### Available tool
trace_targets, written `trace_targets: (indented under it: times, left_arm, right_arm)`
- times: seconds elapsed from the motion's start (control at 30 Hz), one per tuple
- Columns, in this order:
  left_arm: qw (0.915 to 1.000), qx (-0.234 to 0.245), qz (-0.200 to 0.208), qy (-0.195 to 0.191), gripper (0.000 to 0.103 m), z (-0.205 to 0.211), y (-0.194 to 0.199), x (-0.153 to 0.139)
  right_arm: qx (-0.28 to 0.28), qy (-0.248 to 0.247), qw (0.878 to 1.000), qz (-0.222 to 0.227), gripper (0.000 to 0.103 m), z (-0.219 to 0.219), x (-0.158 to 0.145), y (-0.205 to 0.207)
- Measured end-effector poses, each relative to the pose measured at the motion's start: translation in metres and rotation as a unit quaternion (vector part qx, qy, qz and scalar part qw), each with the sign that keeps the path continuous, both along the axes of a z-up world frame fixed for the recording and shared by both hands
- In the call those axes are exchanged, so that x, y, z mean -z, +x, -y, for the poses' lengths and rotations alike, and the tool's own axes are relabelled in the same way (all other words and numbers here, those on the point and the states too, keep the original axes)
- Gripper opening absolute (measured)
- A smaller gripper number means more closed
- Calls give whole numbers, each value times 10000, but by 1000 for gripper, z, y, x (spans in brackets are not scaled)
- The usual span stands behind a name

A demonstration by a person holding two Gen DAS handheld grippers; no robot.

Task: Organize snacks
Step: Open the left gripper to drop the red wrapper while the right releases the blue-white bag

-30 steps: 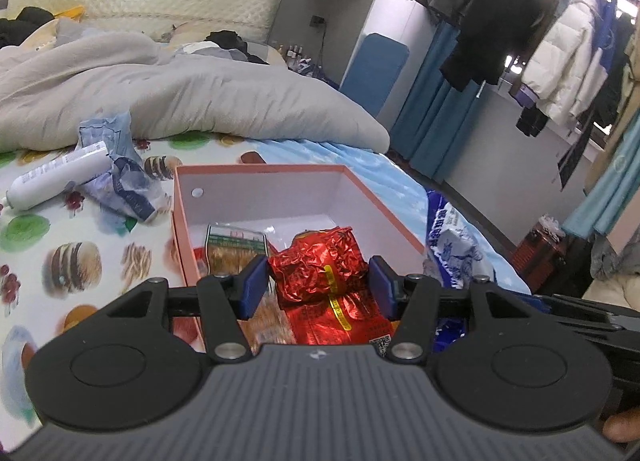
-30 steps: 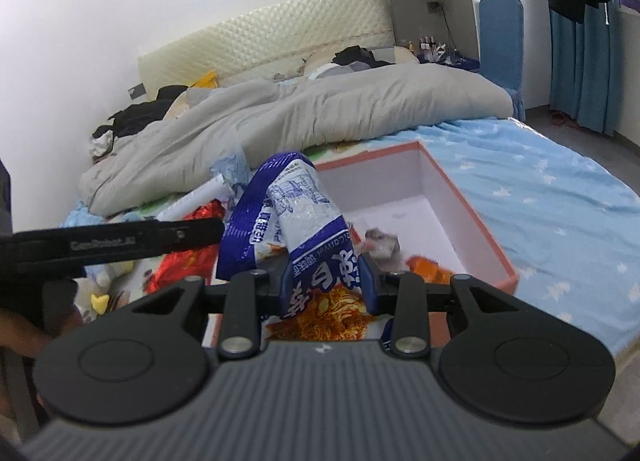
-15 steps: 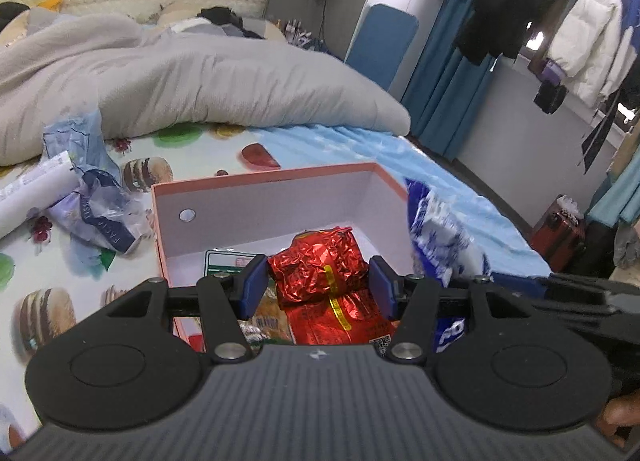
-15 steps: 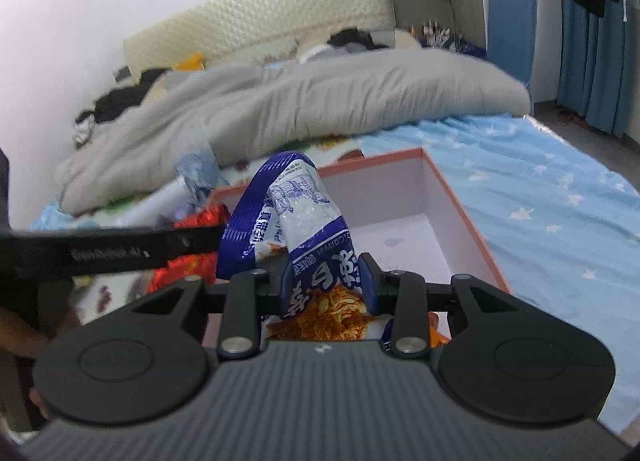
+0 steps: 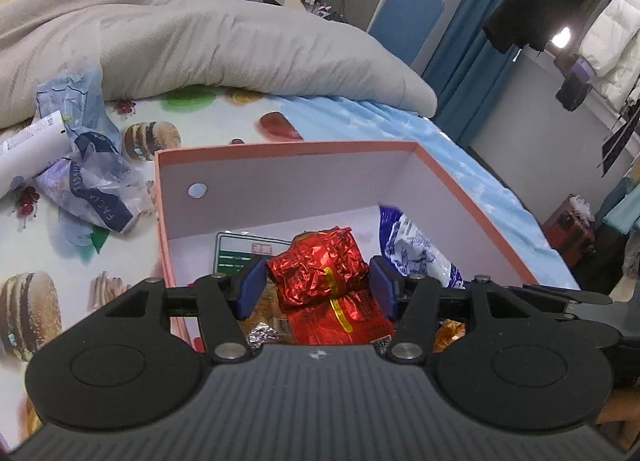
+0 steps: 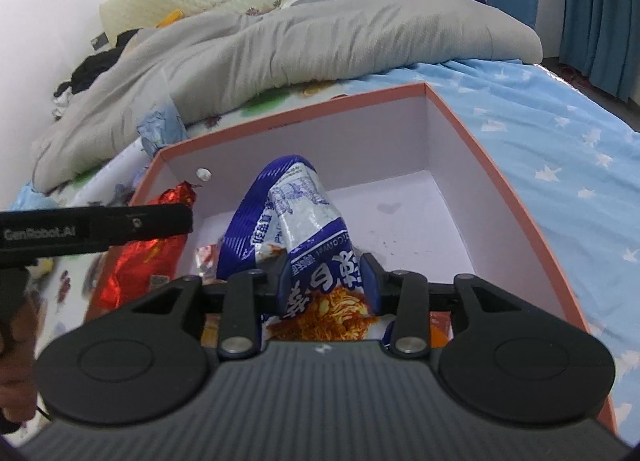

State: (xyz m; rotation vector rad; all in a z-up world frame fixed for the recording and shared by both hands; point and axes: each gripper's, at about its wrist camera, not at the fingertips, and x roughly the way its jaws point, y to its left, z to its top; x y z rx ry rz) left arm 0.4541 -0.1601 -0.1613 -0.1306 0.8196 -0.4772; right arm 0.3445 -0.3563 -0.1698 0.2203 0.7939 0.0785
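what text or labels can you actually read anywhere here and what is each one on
"GenRobot.AI": side of the left gripper, as the right wrist view shows it.
"FACIAL TISSUE", partly creased: crumpled tissue pack on the bedspread.
Large Chinese characters, upside down: blue noodle packet between the right gripper's jaws; small print blurred.
Red foil packet: printing and QR code too small.
Green card, white tube: unreadable.

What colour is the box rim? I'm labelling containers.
Salmon pink box rim, white inside; right wrist view.

box [image 5: 280,149] on bed [image 5: 460,149] (quilt [image 5: 240,41] behind)
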Motion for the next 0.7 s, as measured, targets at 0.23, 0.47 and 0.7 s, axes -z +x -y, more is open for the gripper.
trace_targets:
  times: [0.23, 0.47, 0.7]
  left_arm:
    - [9998, -117, 67, 134, 72, 0, -10, -14]
    - [9995, -242, 200, 70, 72, -5, -40, -48]
    - [9981, -238, 547, 147, 72, -15, -86, -97]
  right_arm:
    - [107, 245, 9996, 67, 50, 9, -8, -9]
    - [7, 176, 9992, 370, 50, 4, -40, -31]
    - [-18, 184, 9971, 742, 50, -5, -79, -64]
